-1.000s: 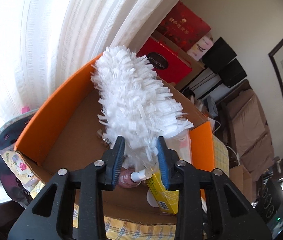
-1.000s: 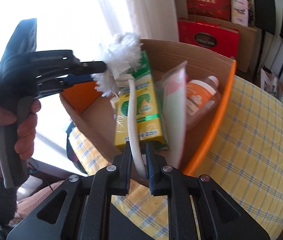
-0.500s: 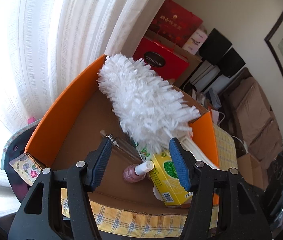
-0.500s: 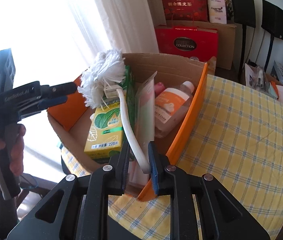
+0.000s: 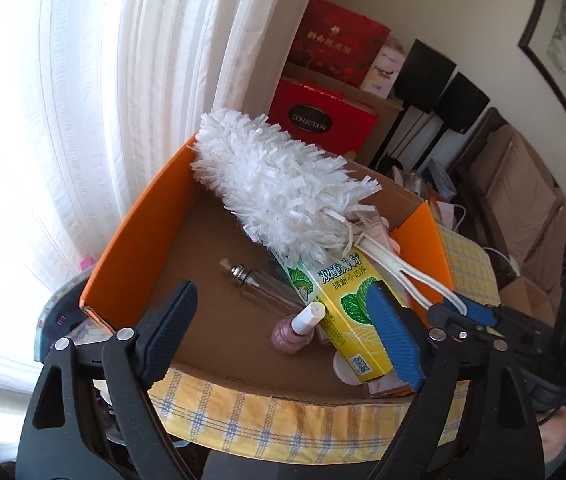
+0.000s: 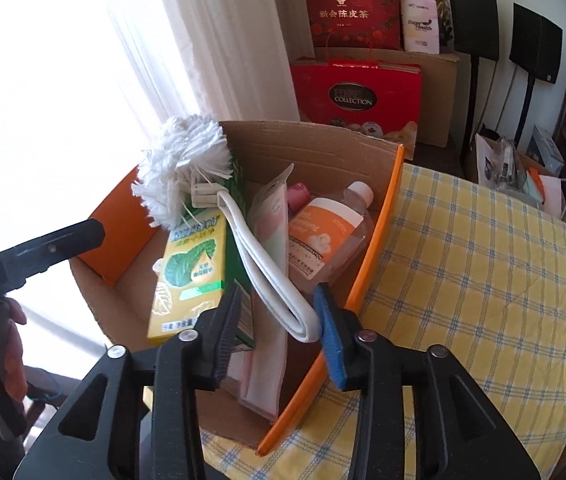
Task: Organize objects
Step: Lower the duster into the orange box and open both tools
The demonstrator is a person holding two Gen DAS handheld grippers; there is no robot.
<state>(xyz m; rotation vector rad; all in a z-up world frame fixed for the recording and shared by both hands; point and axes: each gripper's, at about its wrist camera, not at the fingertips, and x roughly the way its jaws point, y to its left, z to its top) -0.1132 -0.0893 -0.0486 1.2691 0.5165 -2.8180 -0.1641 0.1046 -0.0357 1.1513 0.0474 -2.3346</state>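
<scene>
White duster (image 5: 283,184) lying in orange box (image 5: 139,232), head propped on yellow-green carton (image 5: 347,300), handle loop over the rim. Pink bottle (image 5: 295,328) and glass vial (image 5: 255,284) beside; bare floor left. Left gripper (image 5: 283,328) just spread wide, empty. Right gripper (image 6: 279,328) just opening, loop between, unpressed.
</scene>
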